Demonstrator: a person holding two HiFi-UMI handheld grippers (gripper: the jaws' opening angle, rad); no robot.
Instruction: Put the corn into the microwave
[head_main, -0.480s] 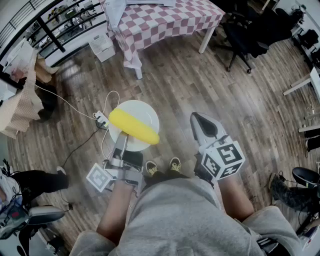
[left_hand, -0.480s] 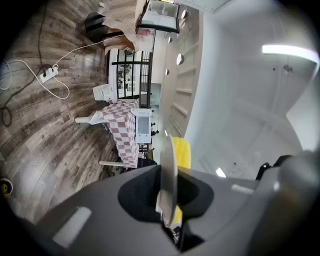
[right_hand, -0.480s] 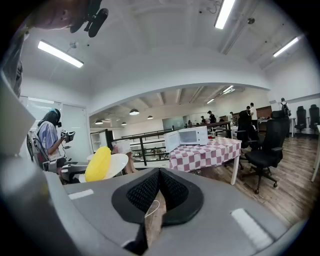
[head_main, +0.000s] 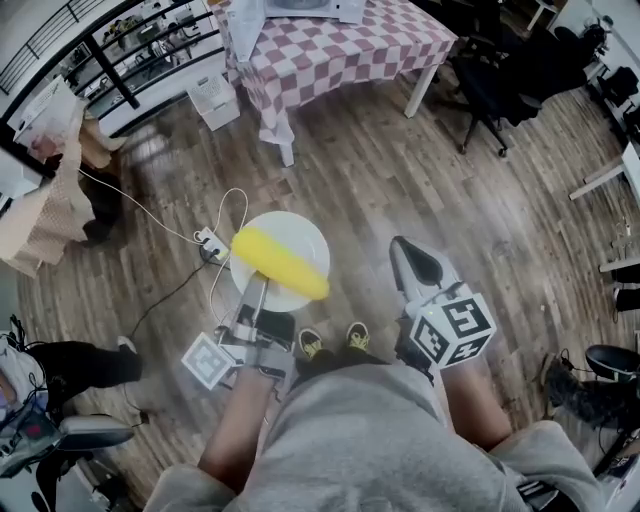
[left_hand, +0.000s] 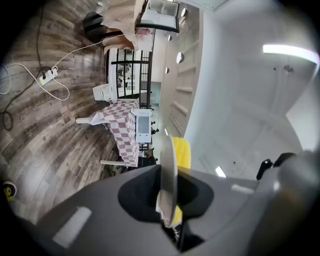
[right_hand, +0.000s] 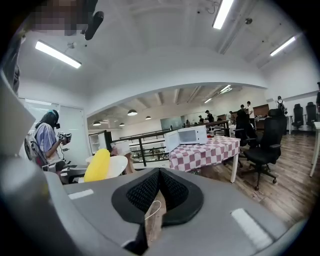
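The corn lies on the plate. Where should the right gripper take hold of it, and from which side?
Probably the middle of the corn, jaws across its width, coming from above. It lies flat and slanted on the plate, which the left gripper pinches by its rim; the right gripper must open first.

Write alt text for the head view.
Seen from above, the left claw grips the rim of a white plate carrying a yellow corn cob over a wood floor. The right claw hangs shut and empty beside it; a checkered table stands ahead.
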